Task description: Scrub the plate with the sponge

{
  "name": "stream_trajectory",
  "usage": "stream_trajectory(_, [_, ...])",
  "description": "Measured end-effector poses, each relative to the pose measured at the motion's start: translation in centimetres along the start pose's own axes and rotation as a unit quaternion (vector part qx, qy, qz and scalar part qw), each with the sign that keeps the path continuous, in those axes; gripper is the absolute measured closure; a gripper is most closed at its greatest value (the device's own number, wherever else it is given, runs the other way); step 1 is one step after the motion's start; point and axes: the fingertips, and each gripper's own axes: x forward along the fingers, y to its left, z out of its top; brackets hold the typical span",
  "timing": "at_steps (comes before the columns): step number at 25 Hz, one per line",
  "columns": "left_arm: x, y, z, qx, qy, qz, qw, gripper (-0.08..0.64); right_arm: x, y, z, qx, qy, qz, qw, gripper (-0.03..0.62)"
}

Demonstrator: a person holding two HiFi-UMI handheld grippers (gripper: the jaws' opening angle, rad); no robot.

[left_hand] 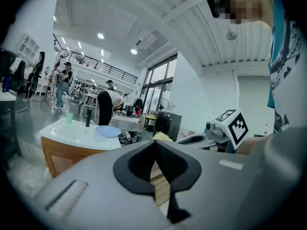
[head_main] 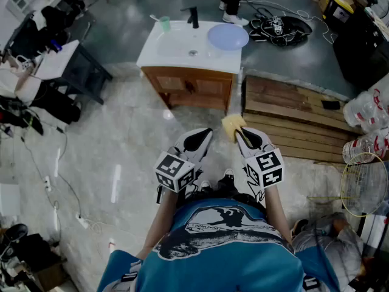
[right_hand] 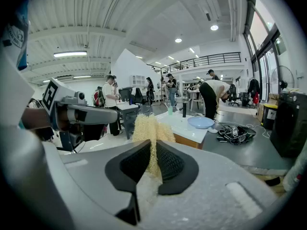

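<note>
A pale blue plate (head_main: 228, 36) lies on the right end of the white sink counter (head_main: 176, 56), far ahead of me; it also shows in the left gripper view (left_hand: 109, 131) and the right gripper view (right_hand: 201, 122). My right gripper (head_main: 236, 132) is shut on a yellow mesh sponge (head_main: 233, 126), which sticks up between its jaws (right_hand: 149, 131). The left gripper (head_main: 203, 138) hangs beside it, shut with nothing in it (left_hand: 154, 143). Both are held close to my body, well short of the counter.
A black tap (head_main: 194, 18) and a green cup (head_main: 165, 23) stand at the back of the counter, which rests on a wooden cabinet (head_main: 193, 89). A wooden pallet (head_main: 292, 123) lies to the right. Cables (head_main: 281, 26) and a standing person (head_main: 231, 2) are beyond.
</note>
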Motion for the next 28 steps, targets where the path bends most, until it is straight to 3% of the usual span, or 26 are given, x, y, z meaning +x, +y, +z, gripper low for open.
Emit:
stream_trajectory(14, [3.7,1.4,-1.6,0.013,0.044,0.034,0.9984,0.546,0.8,-2.9,-0.2,0.026,-0.009,0.009,1.0,0.557])
stream_trajectory(28, [8.8,2.3,-2.1,0.006,0.048,0.069,0.9964,0.525,1.9,-8.2,-1.1,0.022,0.003,0.04,0.999,0.557])
